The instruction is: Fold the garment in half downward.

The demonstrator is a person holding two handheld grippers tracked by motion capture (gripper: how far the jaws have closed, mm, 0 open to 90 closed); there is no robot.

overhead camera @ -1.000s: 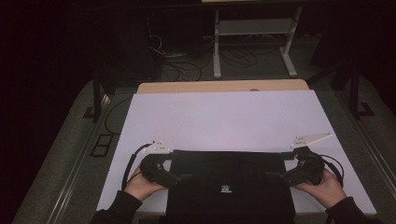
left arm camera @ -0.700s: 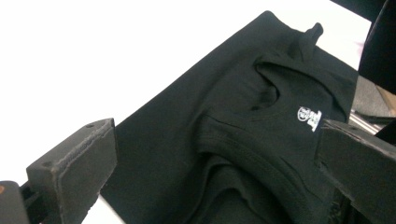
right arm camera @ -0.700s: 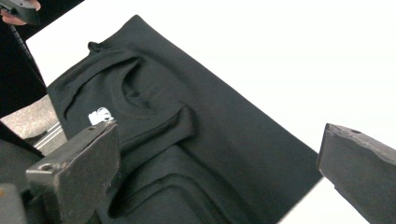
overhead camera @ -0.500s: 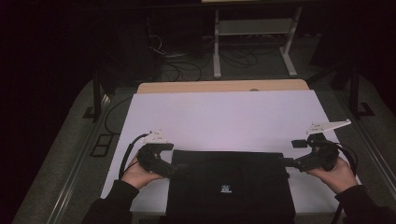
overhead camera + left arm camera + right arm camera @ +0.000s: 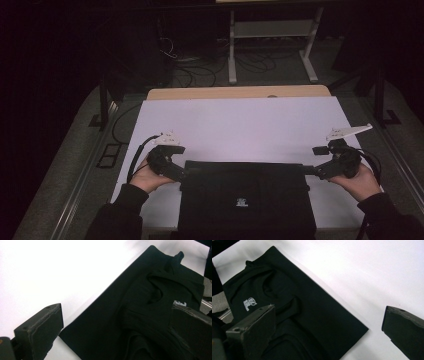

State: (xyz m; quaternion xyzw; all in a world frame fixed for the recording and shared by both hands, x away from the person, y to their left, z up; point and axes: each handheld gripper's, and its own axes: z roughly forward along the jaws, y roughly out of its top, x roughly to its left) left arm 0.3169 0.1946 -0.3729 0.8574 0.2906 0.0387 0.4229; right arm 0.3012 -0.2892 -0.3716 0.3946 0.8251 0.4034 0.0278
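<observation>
High view: black garment (image 5: 247,200) lies folded flat on the near surface (image 5: 240,125); left claw (image 5: 184,173) and right claw (image 5: 312,171) released at its corners, probably finishing.

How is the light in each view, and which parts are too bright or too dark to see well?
High view: dim room, black garment shows almost no folds. Left gripper view: white table washed out by glare. Right gripper view: table overexposed too, garment folds and white logo visible.

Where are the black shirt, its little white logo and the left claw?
black shirt (image 5: 250,187): high view, middle of folded cloth.
white logo (image 5: 249,303): right gripper view, the print itself.
left claw (image 5: 182,172): high view, between its tips.
</observation>
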